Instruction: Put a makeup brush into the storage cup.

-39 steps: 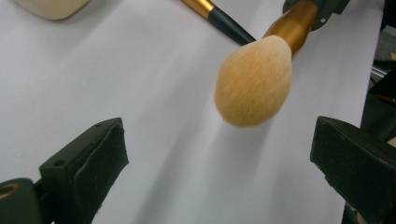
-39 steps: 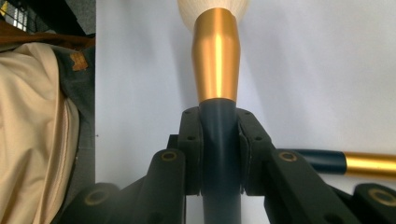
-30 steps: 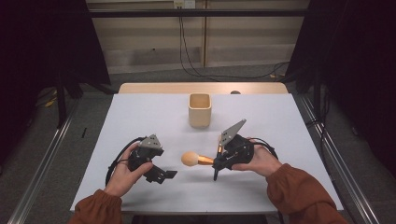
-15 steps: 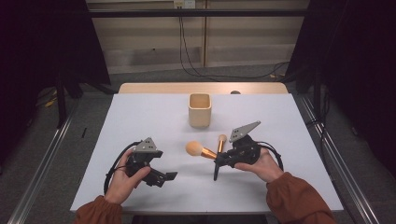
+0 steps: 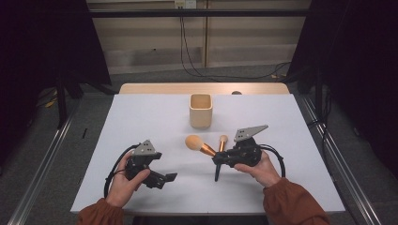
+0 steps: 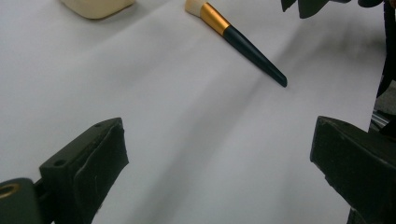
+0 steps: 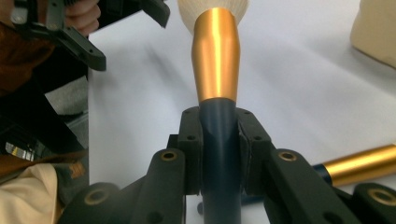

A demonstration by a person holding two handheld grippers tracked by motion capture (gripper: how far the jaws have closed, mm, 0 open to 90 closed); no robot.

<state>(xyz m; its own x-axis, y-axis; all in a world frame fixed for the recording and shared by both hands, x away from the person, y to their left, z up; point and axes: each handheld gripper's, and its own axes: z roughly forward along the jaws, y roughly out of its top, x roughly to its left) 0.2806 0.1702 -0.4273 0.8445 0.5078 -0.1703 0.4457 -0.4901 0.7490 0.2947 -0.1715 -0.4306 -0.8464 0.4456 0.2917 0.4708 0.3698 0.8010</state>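
Nearest me, my left gripper (image 5: 164,178) rests low over the white table (image 5: 141,122), jaws spread wide with nothing between them. In the left gripper view its two black pads frame bare tabletop.

To the right, my right gripper (image 5: 217,159) is clamped on the dark handle of a large makeup brush (image 5: 199,146). The right gripper view shows the jaws pressed against both sides of that handle (image 7: 219,140), with the gold ferrule and the pale rounded brush head rising straight ahead of them. In the high view the brush head points away to the left, held over the table.

Just beside the held brush lies a second, smaller brush (image 5: 219,157) flat on the table, its gold ferrule toward the cup and its dark pointed handle toward me. The left gripper view shows its full length (image 6: 236,39), whereas the right gripper view catches only a piece of gold ferrule (image 7: 359,163) at lower right.

Farther off stands a beige square cup (image 5: 201,110), upright, well apart from both brushes, nothing between it and them.
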